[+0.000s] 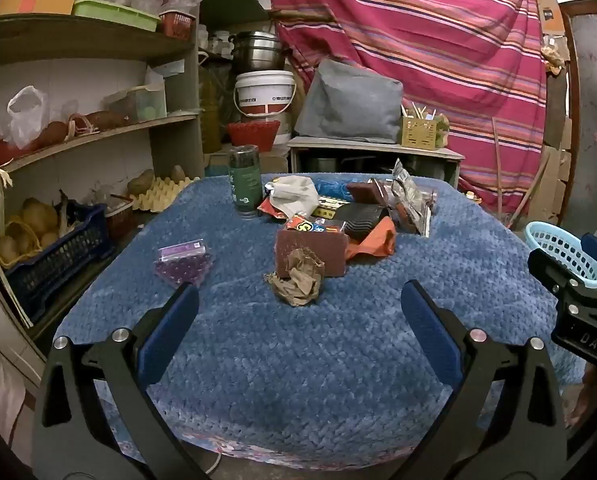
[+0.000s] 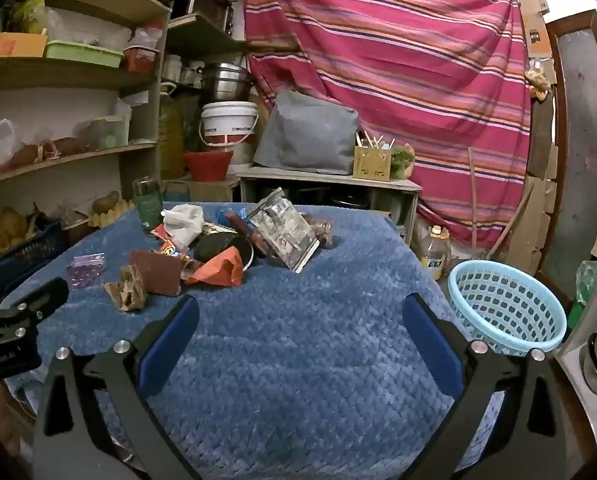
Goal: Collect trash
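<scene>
Nearest the cameras, both sets of tongs stand spread wide and empty. The left tongs (image 1: 299,300) hang over bare blue cover, angled slightly down toward the litter. The right tongs (image 2: 300,312) do likewise, with nothing between their pads.

The surface (image 1: 298,360) is draped in a blue knitted cover. First in reach is a crumpled brown paper wad (image 1: 298,282), lying just in front of a brown carton (image 1: 312,250) and touching it. To its left, apart from the rest, sits a purple packet (image 1: 184,260). Behind the carton lies the main heap: an orange wrapper (image 1: 372,240), a white crumpled cloth or bag (image 1: 294,196), and a silver foil pouch (image 2: 284,232) leaning at a tilt. A dark green bottle (image 1: 242,180) stands upright at the far left of the heap.

Off the right edge of the surface, lower down, stands a light blue basket (image 2: 506,304), seemingly empty; its floor is only partly visible.

Assessment: collection appears not yet begun; this is the approach step. The next move likely calls for the left tongs to advance onto the paper wad, clamp lightly, and carry it across to the basket. The wad is soft and should compress readily.
</scene>
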